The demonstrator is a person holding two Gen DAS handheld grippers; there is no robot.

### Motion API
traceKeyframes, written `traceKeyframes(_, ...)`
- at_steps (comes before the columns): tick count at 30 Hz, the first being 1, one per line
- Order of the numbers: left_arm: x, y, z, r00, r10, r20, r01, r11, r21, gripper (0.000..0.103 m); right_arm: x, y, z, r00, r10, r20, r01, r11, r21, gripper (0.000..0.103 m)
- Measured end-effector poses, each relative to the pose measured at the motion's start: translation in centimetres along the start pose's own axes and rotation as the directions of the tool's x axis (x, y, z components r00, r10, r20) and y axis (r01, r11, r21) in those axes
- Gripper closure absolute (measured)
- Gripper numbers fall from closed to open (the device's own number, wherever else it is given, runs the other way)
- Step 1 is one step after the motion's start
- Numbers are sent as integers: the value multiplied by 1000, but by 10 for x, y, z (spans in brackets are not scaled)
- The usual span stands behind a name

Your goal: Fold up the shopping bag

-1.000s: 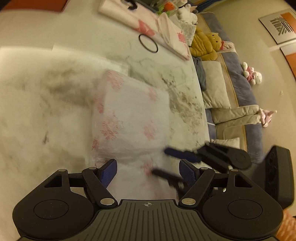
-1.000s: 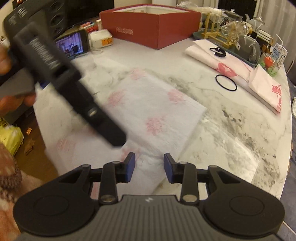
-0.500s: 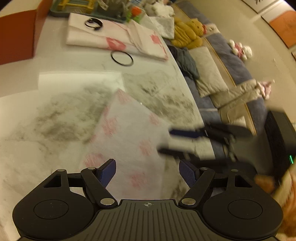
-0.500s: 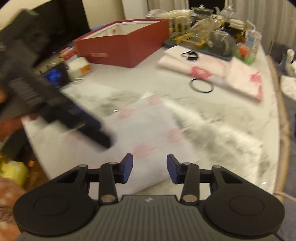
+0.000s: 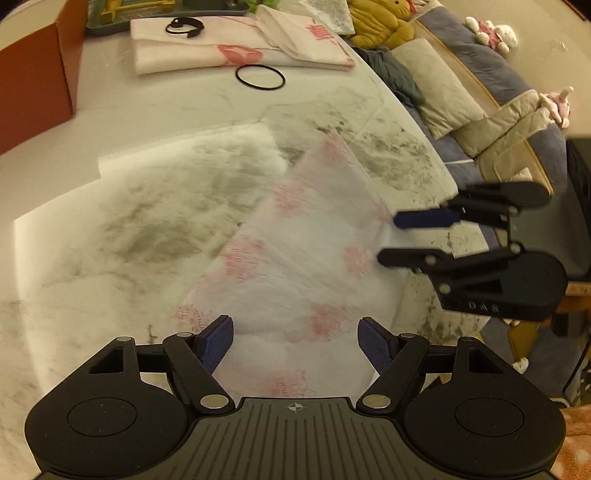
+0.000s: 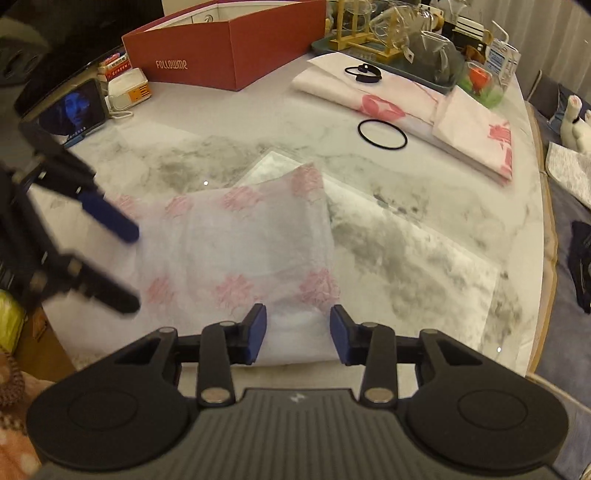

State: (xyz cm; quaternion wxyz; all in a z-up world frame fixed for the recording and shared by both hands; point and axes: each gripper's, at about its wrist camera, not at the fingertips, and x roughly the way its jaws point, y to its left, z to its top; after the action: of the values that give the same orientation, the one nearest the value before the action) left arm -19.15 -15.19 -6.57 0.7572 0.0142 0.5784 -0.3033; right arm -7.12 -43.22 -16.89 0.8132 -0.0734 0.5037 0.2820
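Readable text: "FOLLOWME" in pale letters on the side of the red box [image 6: 229,44] at the far end of the marble table [image 6: 424,229]; "DAS" embossed on the body of the right gripper [image 5: 386,238] as seen from the left wrist view. Small print on the carton [image 6: 504,61] at the far right is too small to read. One shopping bag [image 6: 236,243], thin white with pink flower prints, lies flat and folded near the table's front edge, on a clear sheet [image 6: 424,266] spread over the marble. Left gripper [image 5: 295,343]: jaws wide apart, hovering over the near end of the bag, nothing between the pads. Right gripper: jaws partly apart, nothing clamped; in its own view it sits over the bag's near edge, in the left view its tips reach in over the bag's right edge, and I can't tell if they touch it. Counts: two grippers, one bag in work, two more folded pink-print cloth pieces [image 6: 373,99] stacked at the far right, two black rings, one a closed loop [image 6: 382,134] on bare marble, one [image 6: 364,74] lying on the folded cloth. One phone [image 6: 72,112] with a lit screen at the far left, one green tray [image 6: 399,55] holding glassware. Left view also shows a sofa [image 5: 491,92] beyond the table with one yellow plush toy [image 5: 380,20] on it.
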Motion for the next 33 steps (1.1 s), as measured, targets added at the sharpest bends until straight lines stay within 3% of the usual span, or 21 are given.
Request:
traceKeyframes(2, -9, 0, 3, 998, -58, 39, 59, 998, -14, 28, -14, -13, -7, 996, 42, 79, -52, 989, 135, 64)
traceKeyframes(4, -12, -6, 8, 995, -80, 60, 80, 997, -5, 28, -24, -39, -17, 982, 108, 155, -156, 927, 341, 57)
traceKeyframes(6, -4, -12, 13, 998, -27, 56, 26, 1000, 15, 28, -25, -67, -34, 963, 170, 210, -258, 811, 525, 56)
traceKeyframes(10, 22, -20, 16, 996, 86, 21, -87, 996, 33, 27, -13, -110, -79, 917, 249, 312, -398, 501, 768, 54)
traceKeyframes(12, 25, -30, 14, 993, 116, 27, -118, 989, 86, 27, -7, -118, -96, 886, 267, 380, -460, 396, 795, 55)
traceKeyframes(14, 25, -36, 11, 989, 143, 25, -145, 981, 128, 26, 1, -120, -104, 854, 293, 431, -512, 319, 798, 55)
traceKeyframes(16, 25, -39, 11, 987, 155, 27, -158, 977, 141, 26, 10, -114, -102, 833, 331, 443, -539, 313, 782, 55)
traceKeyframes(20, 19, -39, 8, 987, 157, 34, -160, 978, 135, 26, 20, -99, -84, 818, 387, 426, -561, 371, 740, 57)
traceKeyframes(24, 24, -38, 9, 988, 147, 45, -152, 980, 131, 26, 30, -80, -70, 773, 490, 403, -605, 380, 700, 55)
traceKeyframes(25, 25, -38, 9, 988, 146, 46, -151, 979, 134, 26, 31, -74, -66, 771, 506, 386, -607, 404, 684, 55)
traceKeyframes(27, 26, -39, 9, 989, 144, 47, -149, 978, 144, 26, 29, -65, -58, 790, 491, 368, -593, 459, 662, 55)
traceKeyframes(28, 26, -39, 8, 989, 142, 47, -147, 978, 150, 26, 29, -65, -56, 796, 474, 376, -588, 462, 664, 55)
traceKeyframes(32, 25, -38, 7, 990, 131, 48, -137, 976, 172, 26, 28, -85, -58, 800, 390, 457, -591, 381, 711, 56)
traceKeyframes(33, 25, -37, 7, 990, 129, 49, -135, 975, 174, 26, 28, -89, -59, 800, 386, 460, -592, 379, 711, 68)
